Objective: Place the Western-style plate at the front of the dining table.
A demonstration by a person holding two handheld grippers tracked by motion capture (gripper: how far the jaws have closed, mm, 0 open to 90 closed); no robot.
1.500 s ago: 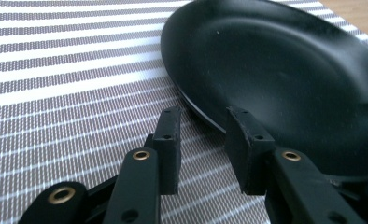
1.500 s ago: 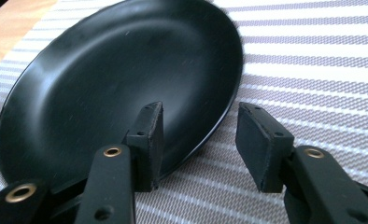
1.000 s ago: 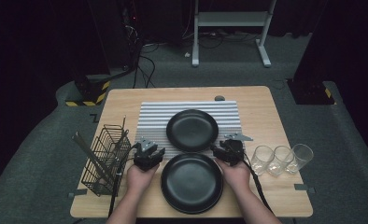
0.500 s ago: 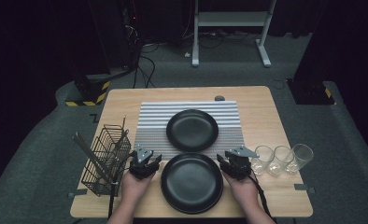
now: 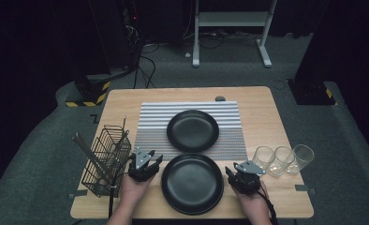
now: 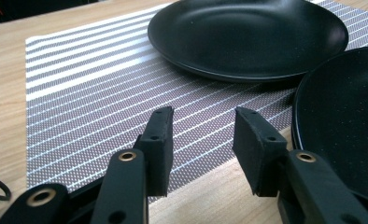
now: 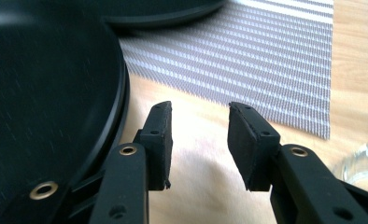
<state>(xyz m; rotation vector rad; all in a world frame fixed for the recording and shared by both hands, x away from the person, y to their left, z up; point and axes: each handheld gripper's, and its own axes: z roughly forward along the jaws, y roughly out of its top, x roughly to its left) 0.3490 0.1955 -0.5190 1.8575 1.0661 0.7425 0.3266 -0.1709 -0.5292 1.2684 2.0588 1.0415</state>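
A black plate [image 5: 192,182] lies at the table's front edge, and a second black plate [image 5: 193,130] rests behind it on a striped placemat [image 5: 150,136]. My left gripper [image 5: 147,161] sits just left of the near plate, open, with nothing between its jaws. In the left gripper view its jaws [image 6: 203,142] hover over the placemat's [image 6: 93,93] front edge, the near plate [image 6: 345,135] at right and the far plate [image 6: 247,35] ahead. My right gripper [image 5: 234,172] is open beside the near plate's right rim [image 7: 46,98], over bare wood.
A black wire basket [image 5: 105,157] with a long utensil stands at the front left. Three clear glasses [image 5: 282,159] line the front right, one glass's edge [image 7: 359,163] close to my right gripper. A small dark round object [image 5: 219,99] lies at the table's back edge.
Both grippers have drawn back toward the table's front edge, away from the placemat, and now flank the near plate lower down. The plates have not moved.
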